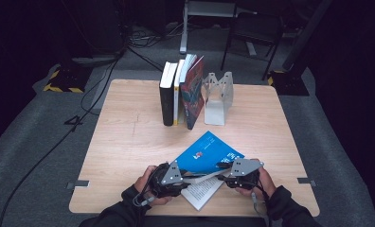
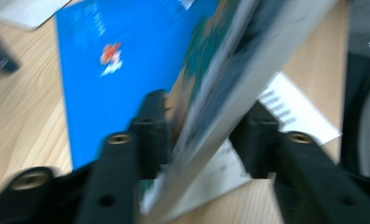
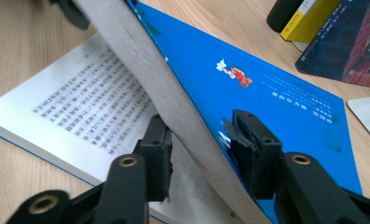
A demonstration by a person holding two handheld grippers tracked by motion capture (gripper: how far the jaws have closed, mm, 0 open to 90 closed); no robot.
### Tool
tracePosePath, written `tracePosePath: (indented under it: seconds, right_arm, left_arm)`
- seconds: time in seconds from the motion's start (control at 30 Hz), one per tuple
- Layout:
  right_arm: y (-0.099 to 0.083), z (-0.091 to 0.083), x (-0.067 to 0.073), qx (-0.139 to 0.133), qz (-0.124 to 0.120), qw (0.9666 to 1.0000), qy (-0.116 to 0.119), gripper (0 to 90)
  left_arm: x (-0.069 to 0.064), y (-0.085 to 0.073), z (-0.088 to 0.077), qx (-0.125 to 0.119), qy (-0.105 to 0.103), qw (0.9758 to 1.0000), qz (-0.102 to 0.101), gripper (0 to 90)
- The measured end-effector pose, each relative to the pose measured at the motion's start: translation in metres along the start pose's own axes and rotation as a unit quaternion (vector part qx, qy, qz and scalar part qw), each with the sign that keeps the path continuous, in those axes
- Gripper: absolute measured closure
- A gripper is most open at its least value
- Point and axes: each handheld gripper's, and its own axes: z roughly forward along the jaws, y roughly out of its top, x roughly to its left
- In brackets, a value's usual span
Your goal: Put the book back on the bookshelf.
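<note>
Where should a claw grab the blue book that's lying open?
Take the blue book by the raised block of pages at its near edge, coming in from the person's side. That edge stands up off the table, so jaws fit on both faces.

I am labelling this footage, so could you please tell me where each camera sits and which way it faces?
High view: above the person's side, looking forward and down on the table; forearms, left gripper and right gripper show.
Left gripper view: rides that gripper, looks along its jaws at the blue book.
Right gripper view: rides that gripper, looks along its jaws at the raised stack of pages.
All views share the book.
</note>
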Motion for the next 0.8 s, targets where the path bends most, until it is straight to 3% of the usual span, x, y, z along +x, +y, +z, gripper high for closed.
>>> tracePosePath:
  seconds: [0.07,0.1,0.17,0.23,0.33,0.6,0.7,0.8]
  right_arm:
    - [0.000,-0.001,0.001,-0.002,0.001,1.0000,-0.004,61.1]
    - [0.000,-0.001,0.001,-0.002,0.001,1.0000,-0.004,61.1]
    - [0.001,-0.003,0.004,0.000,-0.004,0.9999,-0.011,63.0]
    - [0.002,-0.006,0.007,0.001,-0.009,0.9999,-0.013,65.1]
    - [0.003,-0.012,0.011,0.002,-0.010,0.9997,-0.022,67.3]
    - [0.003,-0.026,0.016,0.013,-0.008,0.9978,-0.064,73.2]
    - [0.002,-0.030,0.011,0.013,0.005,0.9977,-0.066,73.3]
    - [0.001,-0.030,0.010,0.014,0.004,0.9981,-0.060,72.9]
  left_arm:
    - [0.000,-0.003,0.000,0.008,0.012,0.9999,0.000,44.7]
    - [0.001,-0.008,0.003,0.021,0.032,0.9993,0.000,44.7]
    - [0.009,-0.011,0.008,0.023,0.053,0.9980,-0.024,45.4]
    - [0.015,-0.010,0.011,0.011,0.043,0.9985,-0.033,48.8]
    - [0.020,-0.004,0.017,0.011,0.044,0.9988,-0.014,51.1]
    - [0.041,0.021,0.047,0.011,0.041,0.9991,0.002,49.6]
    - [0.042,0.025,0.050,0.016,0.032,0.9994,0.000,46.6]
    - [0.031,0.037,0.045,-0.011,0.000,0.9998,0.015,44.1]
